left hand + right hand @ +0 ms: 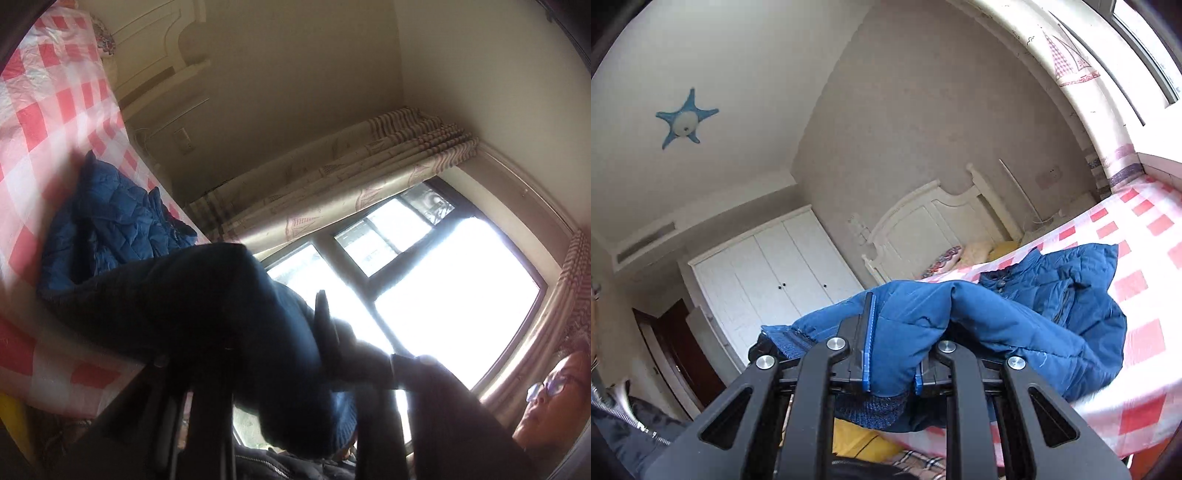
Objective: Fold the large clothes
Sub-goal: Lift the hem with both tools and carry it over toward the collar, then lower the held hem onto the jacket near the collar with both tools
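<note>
Clearly soft and puffy, one blue quilted jacket [1015, 325] lies partly on a bed under a red-and-white checked sheet [1145, 280], its near end lifted. The right gripper [892, 354] is clenched on a cuffed sleeve end; the left gripper [280, 369] seems clamped on dark jacket fabric, though shadow blurs it. It looks light, bulky and slippery, best held at hems, with two grippers.

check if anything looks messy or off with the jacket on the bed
The blue jacket lies bunched and crumpled on the checked bedspread, not spread flat. One end is pinched in the right gripper, lifted off the bed. No damage is visible.
</note>
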Tool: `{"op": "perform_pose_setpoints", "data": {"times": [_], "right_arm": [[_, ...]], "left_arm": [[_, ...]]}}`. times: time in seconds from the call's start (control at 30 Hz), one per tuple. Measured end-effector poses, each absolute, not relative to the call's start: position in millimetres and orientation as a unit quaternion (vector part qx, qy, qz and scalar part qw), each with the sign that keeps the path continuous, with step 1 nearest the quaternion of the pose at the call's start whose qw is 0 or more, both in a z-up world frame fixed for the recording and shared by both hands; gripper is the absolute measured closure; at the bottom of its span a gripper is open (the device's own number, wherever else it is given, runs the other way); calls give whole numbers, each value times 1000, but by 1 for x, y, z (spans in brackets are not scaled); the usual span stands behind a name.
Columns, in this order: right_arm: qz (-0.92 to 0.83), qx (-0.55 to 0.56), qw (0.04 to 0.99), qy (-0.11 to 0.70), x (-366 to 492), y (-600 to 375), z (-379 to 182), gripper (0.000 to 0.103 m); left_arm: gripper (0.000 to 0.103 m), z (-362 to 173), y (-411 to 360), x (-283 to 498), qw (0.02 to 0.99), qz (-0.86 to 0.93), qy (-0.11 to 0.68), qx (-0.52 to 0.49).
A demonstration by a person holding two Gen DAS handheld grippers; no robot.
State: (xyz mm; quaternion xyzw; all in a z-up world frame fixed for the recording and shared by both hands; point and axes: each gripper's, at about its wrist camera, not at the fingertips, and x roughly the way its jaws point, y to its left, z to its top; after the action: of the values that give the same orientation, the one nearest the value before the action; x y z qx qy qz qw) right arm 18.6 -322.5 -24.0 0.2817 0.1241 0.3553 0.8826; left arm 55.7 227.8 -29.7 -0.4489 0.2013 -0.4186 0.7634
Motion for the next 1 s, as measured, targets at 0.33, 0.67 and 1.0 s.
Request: {"op": "perform_pose_setpoints", "data": {"times": [0.33, 0.67, 1.0], "right_arm": [[220, 378, 873, 217, 210, -363, -57, 14], [167, 130, 918, 335, 249, -364, -74, 18], [182, -124, 895, 387, 274, -270, -100, 80]], "left_arm": [[2, -64, 239, 317, 726, -256, 310, -558], [2, -79, 261, 328, 840, -183, 366, -358], [20, -98, 146, 380, 852, -218, 473, -47]]}}
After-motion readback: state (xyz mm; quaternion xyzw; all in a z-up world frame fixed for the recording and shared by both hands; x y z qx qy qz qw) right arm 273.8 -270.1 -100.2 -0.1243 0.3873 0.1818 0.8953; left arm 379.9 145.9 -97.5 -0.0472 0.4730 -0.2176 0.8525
